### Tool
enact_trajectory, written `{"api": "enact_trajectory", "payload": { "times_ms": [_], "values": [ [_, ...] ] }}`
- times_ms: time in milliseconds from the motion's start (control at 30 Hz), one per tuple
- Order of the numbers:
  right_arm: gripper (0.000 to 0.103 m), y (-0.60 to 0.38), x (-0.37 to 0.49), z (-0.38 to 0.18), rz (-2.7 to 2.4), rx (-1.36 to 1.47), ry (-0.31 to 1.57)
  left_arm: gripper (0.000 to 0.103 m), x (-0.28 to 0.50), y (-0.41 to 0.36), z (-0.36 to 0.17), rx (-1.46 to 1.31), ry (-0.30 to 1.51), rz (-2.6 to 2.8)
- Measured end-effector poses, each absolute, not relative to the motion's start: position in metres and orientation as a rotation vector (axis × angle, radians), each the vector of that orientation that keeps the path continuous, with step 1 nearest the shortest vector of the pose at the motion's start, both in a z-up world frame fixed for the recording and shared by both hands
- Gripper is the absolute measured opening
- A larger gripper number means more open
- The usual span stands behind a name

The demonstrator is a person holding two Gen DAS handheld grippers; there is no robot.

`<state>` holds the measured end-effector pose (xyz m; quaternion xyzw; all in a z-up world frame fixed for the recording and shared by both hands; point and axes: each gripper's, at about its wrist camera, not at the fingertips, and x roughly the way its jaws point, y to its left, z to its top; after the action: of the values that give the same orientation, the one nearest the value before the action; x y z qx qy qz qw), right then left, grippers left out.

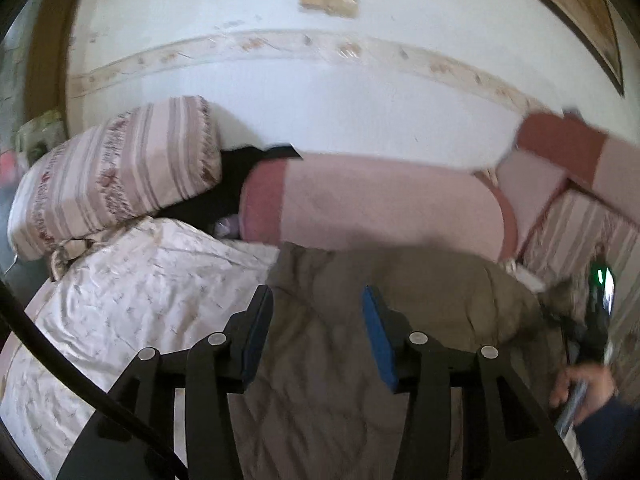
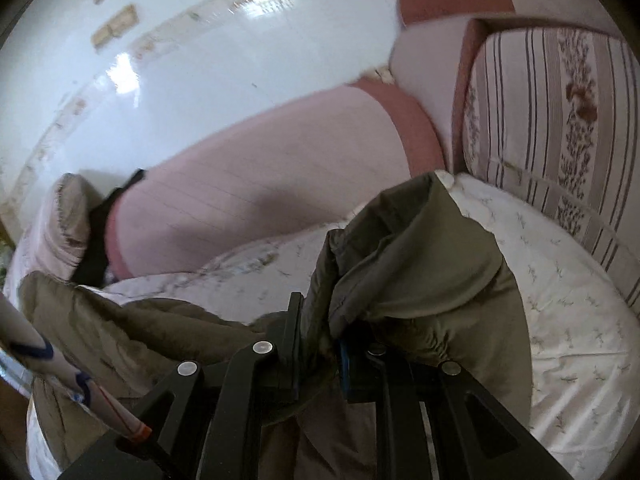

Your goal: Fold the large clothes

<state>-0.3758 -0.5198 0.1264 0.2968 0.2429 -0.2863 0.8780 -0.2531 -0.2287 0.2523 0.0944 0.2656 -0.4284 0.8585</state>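
Both wrist views look closely down on one olive jacket.

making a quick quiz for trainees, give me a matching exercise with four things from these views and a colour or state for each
Things:
1. left claw
2. right claw
3. jacket
4. bolster

States:
A. pale pink with darker pink ends
B. olive green, quilted
C. open, nothing between the pads
D. shut on a fold of fabric

Pairs: 1-C, 2-D, 3-B, 4-A

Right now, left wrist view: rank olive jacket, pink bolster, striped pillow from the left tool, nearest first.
1. Olive jacket: directly under the left tool, between its open fingers.
2. Pink bolster: straight ahead, along the wall.
3. Striped pillow: far left, beyond the sheet.
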Motion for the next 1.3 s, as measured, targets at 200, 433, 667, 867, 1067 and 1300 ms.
{"api": "enact_trajectory", "payload": {
  "times_ms": [200,433,667,867,1067,1300],
  "values": [
    [0.034,-0.539,-0.379,0.114,-0.518,0.763,0.479,0.045,-0.275,-0.277,0.186,0.335,0.621,-0.941],
    [0.044,-0.505,-0.431,0.153,-0.482,0.622,0.375,0.045,-0.275,-0.308,0.152,0.369,0.633,-0.921],
    [0.046,-0.46,-0.397,0.135,-0.395,0.443,0.514,0.05,-0.252,-0.333,0.12,0.396,0.714,-0.852],
    [0.047,-0.466,-0.35,0.082,-0.425,0.414,0.623,0.059,-0.236,-0.341,0.088,0.429,0.737,-0.821],
    [0.047,-0.481,-0.322,0.048,-0.443,0.439,0.684,0.059,-0.234,-0.353,0.073,0.423,0.693,-0.776],
    [0.047,-0.486,-0.315,0.059,-0.472,0.468,0.747,0.06,-0.234,-0.344,0.084,0.472,0.782,-0.756]
  ]
}}
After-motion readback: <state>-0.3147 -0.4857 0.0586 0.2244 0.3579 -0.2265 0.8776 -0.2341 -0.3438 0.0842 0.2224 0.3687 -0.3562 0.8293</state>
